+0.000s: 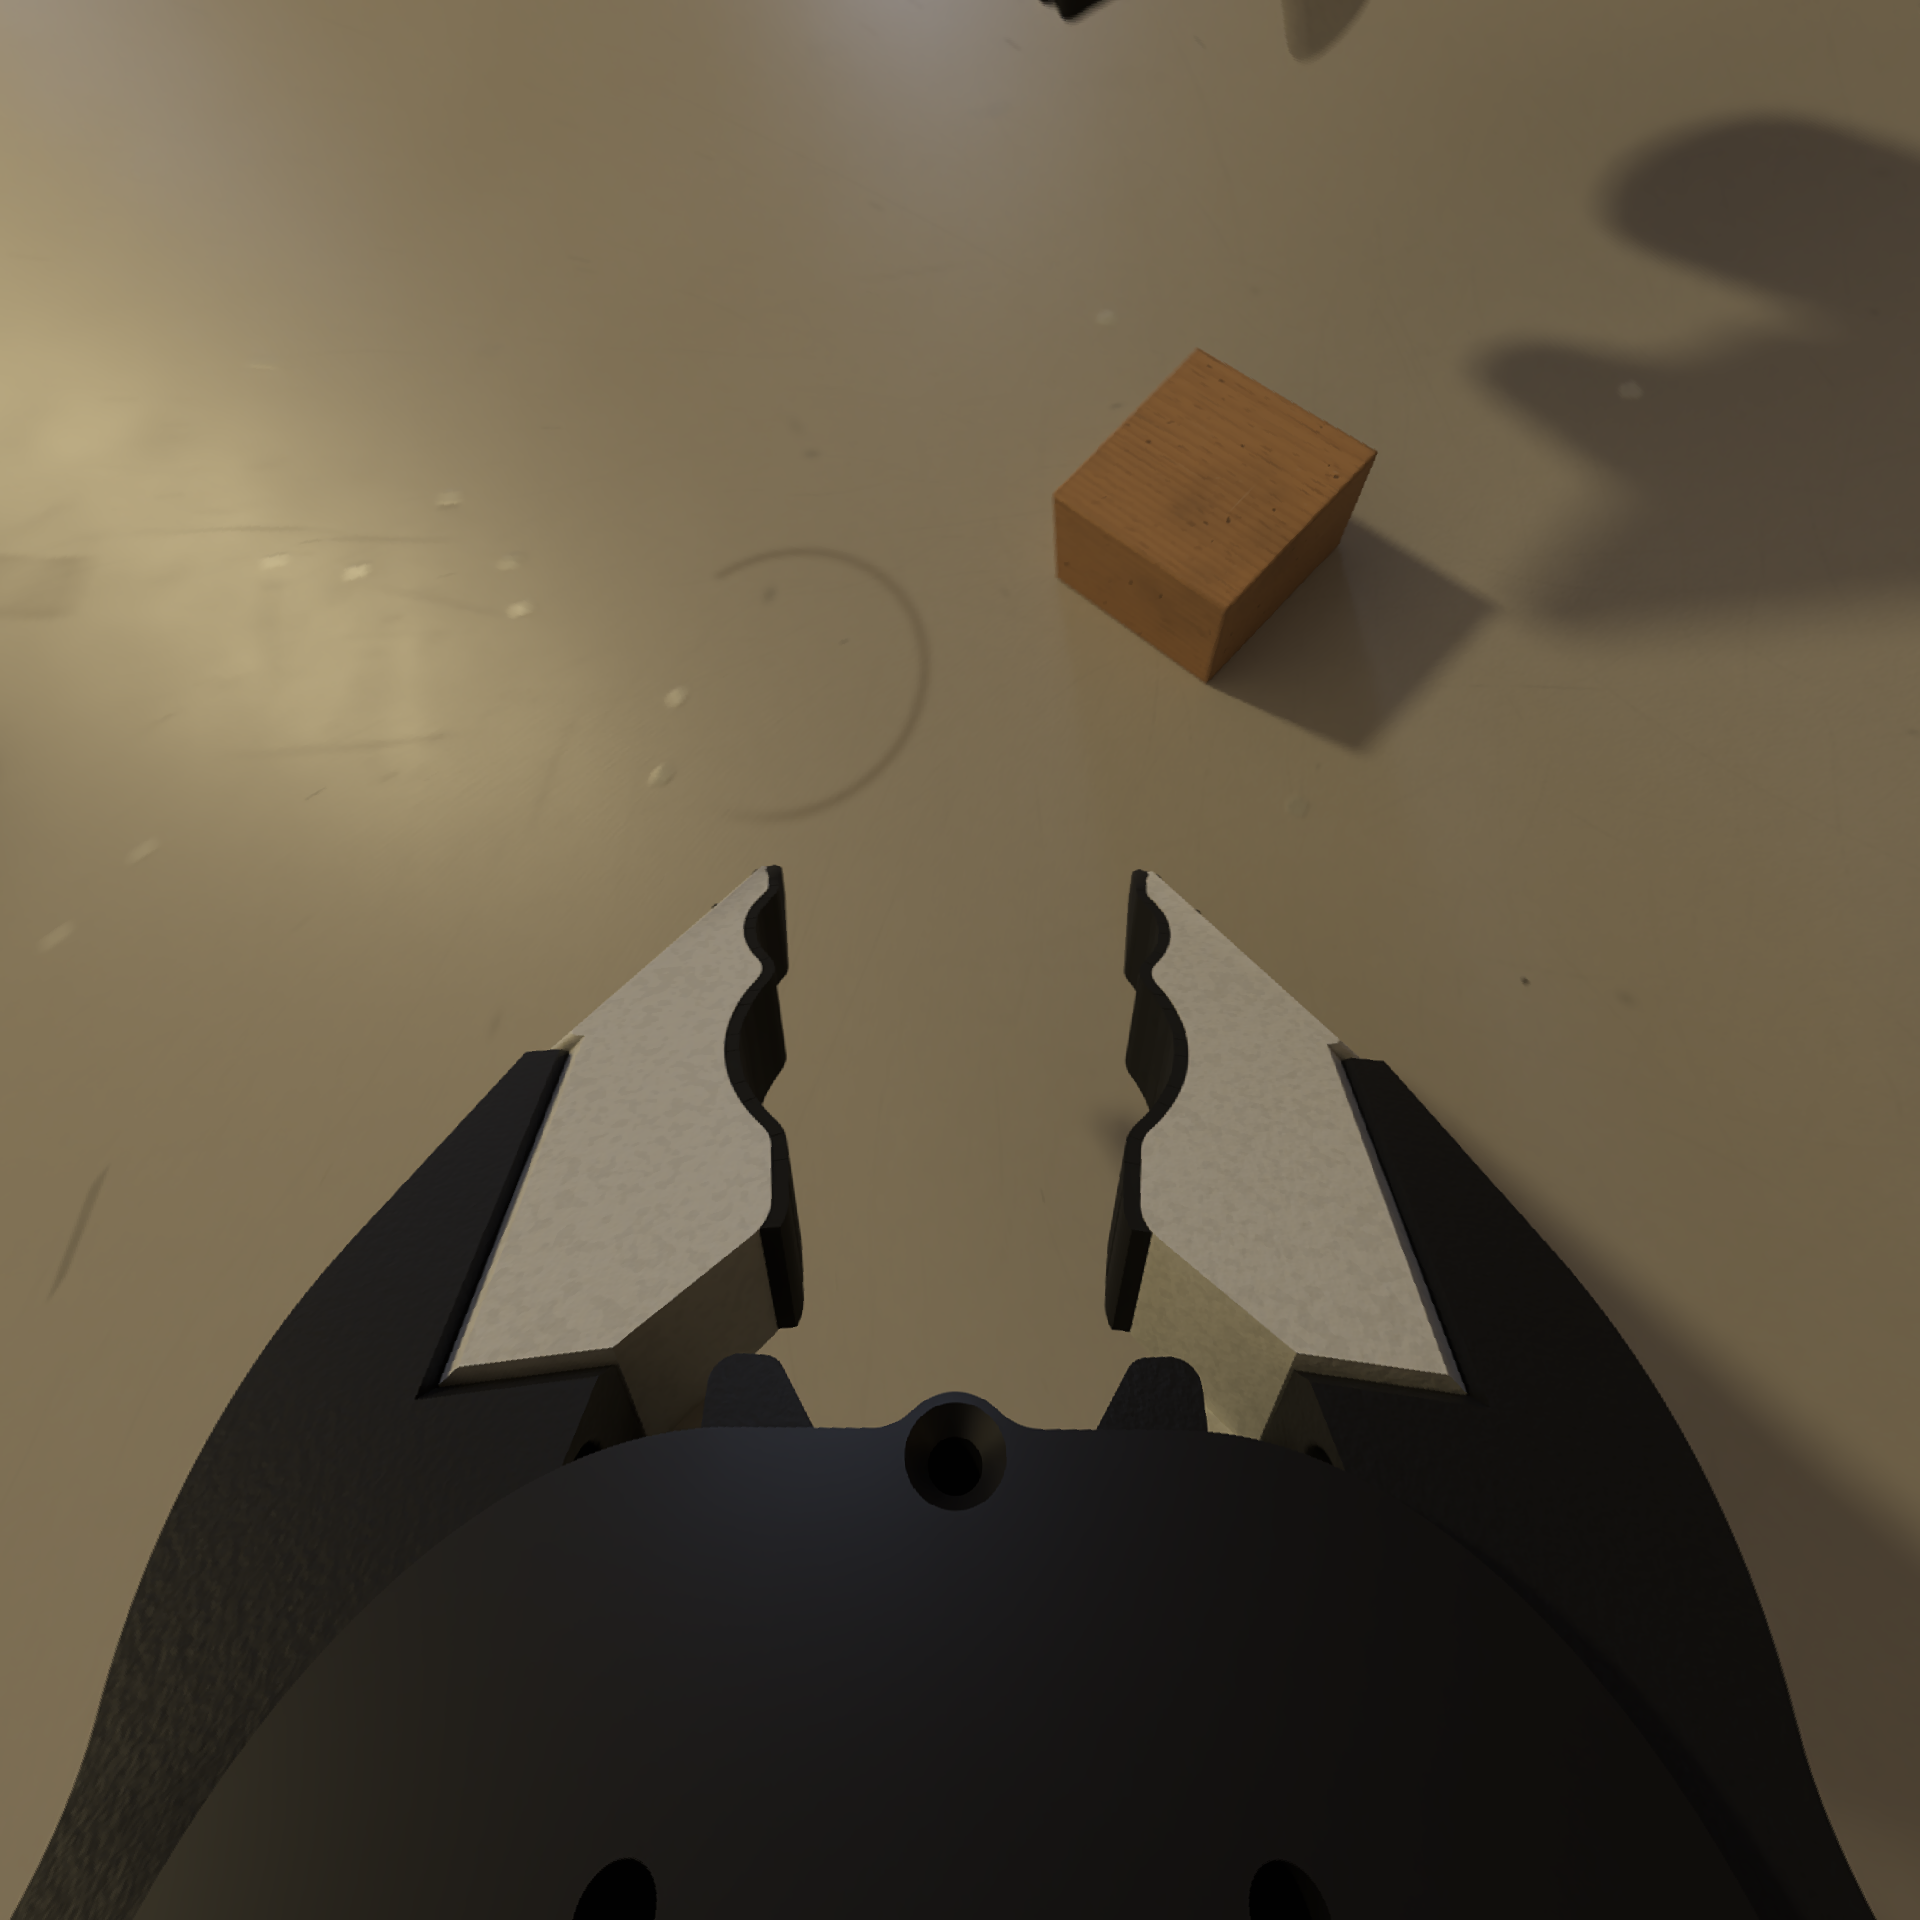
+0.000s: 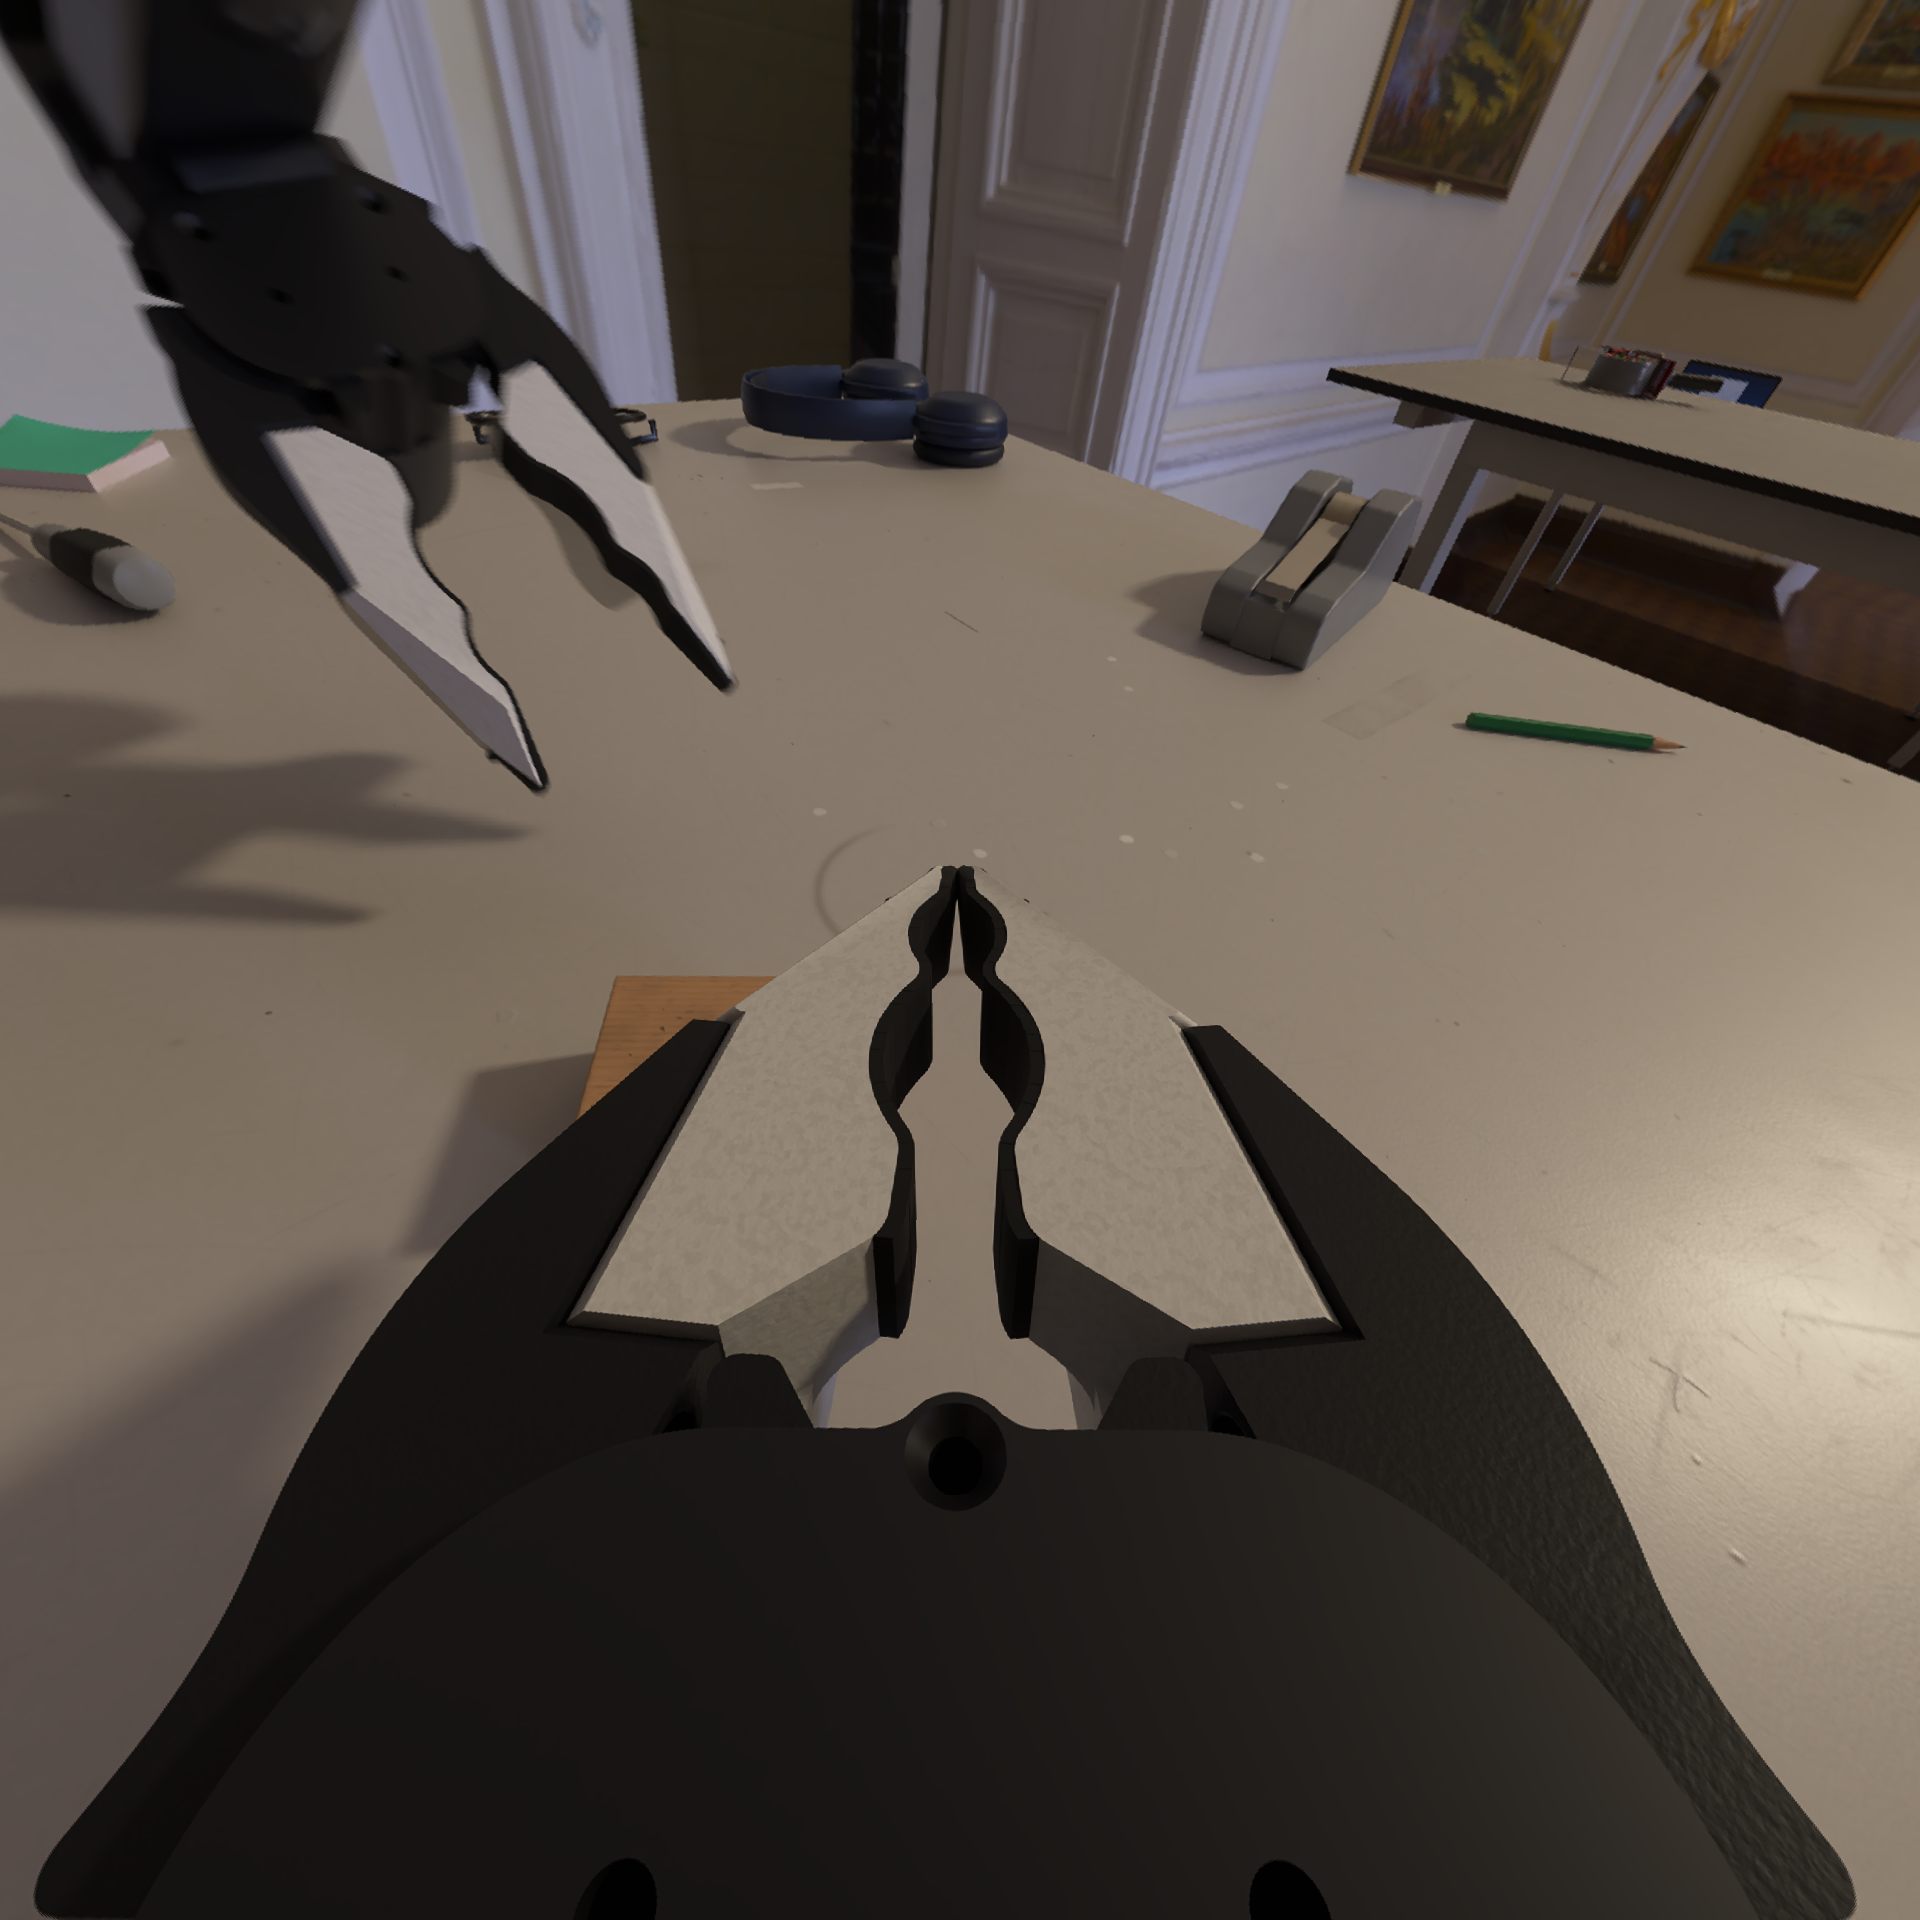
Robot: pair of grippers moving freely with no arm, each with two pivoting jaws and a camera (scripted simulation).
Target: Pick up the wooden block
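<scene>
The wooden block (image 1: 1205, 509) is a light brown cube resting on the beige table (image 1: 416, 416), ahead and to the right of my left gripper (image 1: 956, 883). The left gripper is open and empty, above the table and short of the block. In the right wrist view, my right gripper (image 2: 958, 873) is shut and empty, hovering over the table. A corner of the block (image 2: 665, 1023) shows under its left finger. The left gripper also shows in the right wrist view (image 2: 629, 732), open, at the upper left, blurred.
On the table (image 2: 1558, 1039) lie dark blue headphones (image 2: 873, 410), a grey tape dispenser (image 2: 1309, 566), a green pencil (image 2: 1569, 731), a screwdriver (image 2: 99, 571) and a green notepad (image 2: 73, 449). A second table (image 2: 1662, 447) stands at the right.
</scene>
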